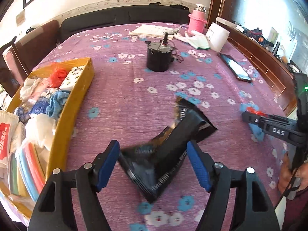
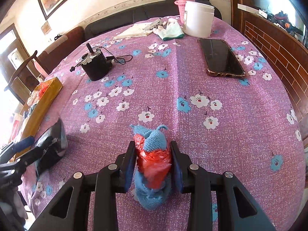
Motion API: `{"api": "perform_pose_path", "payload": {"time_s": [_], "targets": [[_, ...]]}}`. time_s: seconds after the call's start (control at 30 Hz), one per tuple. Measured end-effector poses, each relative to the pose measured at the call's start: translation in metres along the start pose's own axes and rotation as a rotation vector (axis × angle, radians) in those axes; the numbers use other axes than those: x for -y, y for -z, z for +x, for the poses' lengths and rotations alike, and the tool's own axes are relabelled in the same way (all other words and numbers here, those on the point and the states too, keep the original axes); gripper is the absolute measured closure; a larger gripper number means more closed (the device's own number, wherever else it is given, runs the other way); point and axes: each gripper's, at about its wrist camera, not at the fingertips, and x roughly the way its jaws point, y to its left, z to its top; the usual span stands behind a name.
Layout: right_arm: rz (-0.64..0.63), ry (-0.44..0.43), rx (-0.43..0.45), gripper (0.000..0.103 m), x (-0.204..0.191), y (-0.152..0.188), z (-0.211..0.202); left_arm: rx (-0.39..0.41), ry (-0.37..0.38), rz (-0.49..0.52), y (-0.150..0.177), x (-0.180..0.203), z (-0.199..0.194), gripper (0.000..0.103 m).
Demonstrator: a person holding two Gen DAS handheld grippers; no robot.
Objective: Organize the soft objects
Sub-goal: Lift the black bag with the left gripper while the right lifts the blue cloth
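Box (image 1: pixel 80 104): yellow, far left on the purple cloth (image 1: pixel 125 100), already crowded with soft items (socks, cloths, a red bag); little free room near its front end.

Pouch (image 1: pixel 163 154): black, glossy, crumpled; lies between the fingers of the left gripper (image 1: pixel 154 163), just right of the box. The jaws stand apart and the blue pads do not press it, so it is released, not gripped; its image is blurred. Judgement: to carry it well, the pads should close across the pouch's middle, not its slippery corner, before any lift toward the box.

Motor (image 1: pixel 157 57): black, hard, with wires, well beyond the pouch; not a soft item, best left alone.

Bundle (image 2: pixel 152 163): blue knit wrapped round a red bag; sits between the pads of the right gripper (image 2: pixel 153 163), which clench it on both sides. It rests low over the cloth (whether touching cannot be told).

Phone (image 2: pixel 221 57): far right, well apart.

Judgement: the bundle should travel left to the box, high enough to clear pouch and wall, and drop into a gap.
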Motion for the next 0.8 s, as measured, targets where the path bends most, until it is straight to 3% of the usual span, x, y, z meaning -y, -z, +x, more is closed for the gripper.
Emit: {"api": "perform_pose_path", "payload": {"time_s": [0.1,0.17,0.3,0.4,0.5,0.53,0.63,0.8], "targets": [[-0.006,0.003,0.001,0.064,-0.001,0.000,0.000,-0.010,-0.002,0.040,-0.002,0.006,0.008,0.028],[-0.006,0.003,0.002,0.064,-0.001,0.001,0.000,-0.017,-0.013,0.106,-0.003,0.017,0.017,0.019],[-0.007,0.005,0.002,0.064,-0.001,0.001,0.000,-0.016,-0.066,0.244,-0.004,0.037,0.035,0.019],[-0.010,0.013,0.001,0.064,-0.002,0.001,0.000,-0.033,-0.010,0.287,-0.003,0.042,0.039,0.020],[-0.018,0.040,-0.002,0.064,-0.005,0.001,0.001,-0.045,0.046,0.294,-0.003,0.042,0.034,0.054],[-0.022,0.050,-0.002,0.064,-0.007,0.001,0.002,-0.048,0.063,0.281,-0.003,0.040,0.031,0.059],[-0.035,0.080,-0.003,0.067,-0.012,0.002,0.002,-0.035,0.108,0.219,-0.001,0.028,0.020,0.061],[-0.037,0.073,0.001,0.072,-0.018,0.008,-0.002,0.023,0.084,0.151,0.003,0.008,-0.006,0.061]]}}
